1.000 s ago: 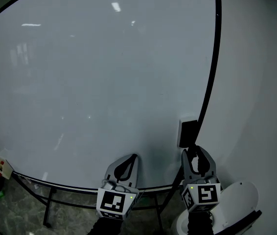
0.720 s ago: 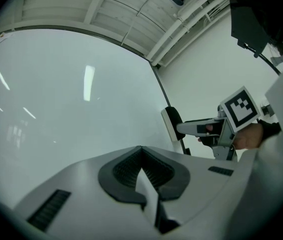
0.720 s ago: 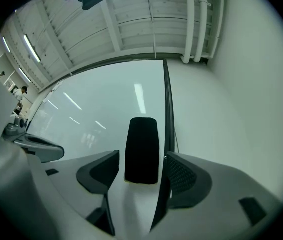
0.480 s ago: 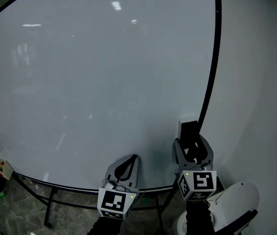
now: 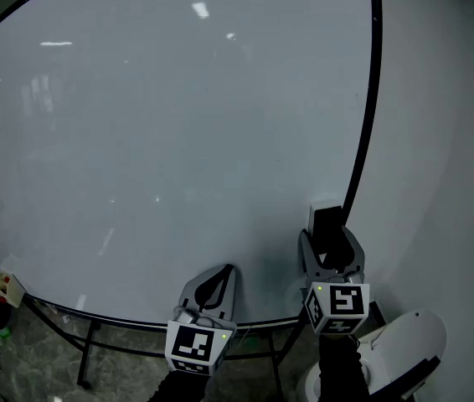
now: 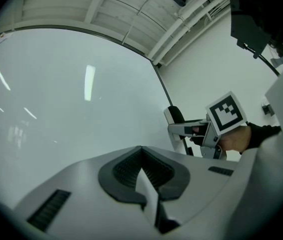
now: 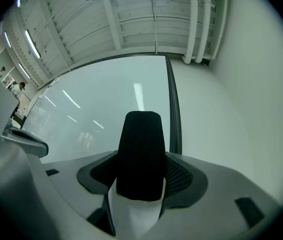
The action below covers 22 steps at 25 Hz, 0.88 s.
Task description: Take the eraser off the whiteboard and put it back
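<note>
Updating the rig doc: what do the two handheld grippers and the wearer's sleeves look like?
Both are pale grey plastic: the left gripper and right gripper have tapered tongs lined with dark ribbed pads. Each carries a white cube with black square markers and a small green light. The sleeves are dark. The right tongs have just been opening, eraser between them.

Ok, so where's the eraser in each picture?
Head view: the eraser is low on the right.
Left gripper view: the eraser is small, just right of the middle.
Right gripper view: the eraser is big and black, dead centre.
Shared landmark: the whiteboard's black frame, right next to the eraser in every view.
</note>
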Each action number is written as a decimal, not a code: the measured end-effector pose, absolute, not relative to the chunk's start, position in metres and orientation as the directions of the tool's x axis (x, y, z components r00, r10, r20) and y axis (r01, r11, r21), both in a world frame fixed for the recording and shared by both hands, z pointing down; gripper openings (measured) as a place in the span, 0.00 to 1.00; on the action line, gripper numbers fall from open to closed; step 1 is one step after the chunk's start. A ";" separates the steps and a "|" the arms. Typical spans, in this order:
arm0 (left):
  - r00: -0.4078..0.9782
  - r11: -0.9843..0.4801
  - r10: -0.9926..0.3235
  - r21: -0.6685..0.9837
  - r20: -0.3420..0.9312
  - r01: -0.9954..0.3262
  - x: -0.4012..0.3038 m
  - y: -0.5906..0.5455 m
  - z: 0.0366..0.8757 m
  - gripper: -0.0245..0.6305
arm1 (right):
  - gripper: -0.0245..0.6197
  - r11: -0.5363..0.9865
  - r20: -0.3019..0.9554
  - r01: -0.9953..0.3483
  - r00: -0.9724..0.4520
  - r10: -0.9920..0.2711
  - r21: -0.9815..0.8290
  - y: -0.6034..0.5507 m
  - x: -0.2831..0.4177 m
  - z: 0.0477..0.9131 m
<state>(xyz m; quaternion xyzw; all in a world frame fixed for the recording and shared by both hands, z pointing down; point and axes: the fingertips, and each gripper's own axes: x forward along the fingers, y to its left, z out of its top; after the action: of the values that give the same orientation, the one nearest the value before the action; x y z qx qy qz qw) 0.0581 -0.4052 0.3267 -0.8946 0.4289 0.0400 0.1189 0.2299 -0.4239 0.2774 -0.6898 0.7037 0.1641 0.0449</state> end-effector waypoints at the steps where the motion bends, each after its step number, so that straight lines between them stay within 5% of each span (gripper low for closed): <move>1: 0.628 -0.602 -0.759 -0.181 -0.176 -0.778 0.057 -0.405 0.326 0.05 | 0.47 -0.011 -0.291 -0.986 -0.039 -0.956 0.169 -0.424 0.230 0.277; 22: 0.627 -0.604 -0.751 -0.167 -0.207 -0.779 0.042 -0.387 0.313 0.05 | 0.45 -0.022 -0.328 -0.993 -0.018 -0.944 0.117 -0.367 0.229 0.258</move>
<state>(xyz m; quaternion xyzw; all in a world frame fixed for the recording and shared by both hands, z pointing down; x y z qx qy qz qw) 0.0423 -0.3865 0.3134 -0.8938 0.4280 0.0578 0.1210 0.2295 -0.3672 0.2581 -0.6968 0.6950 0.1603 0.0756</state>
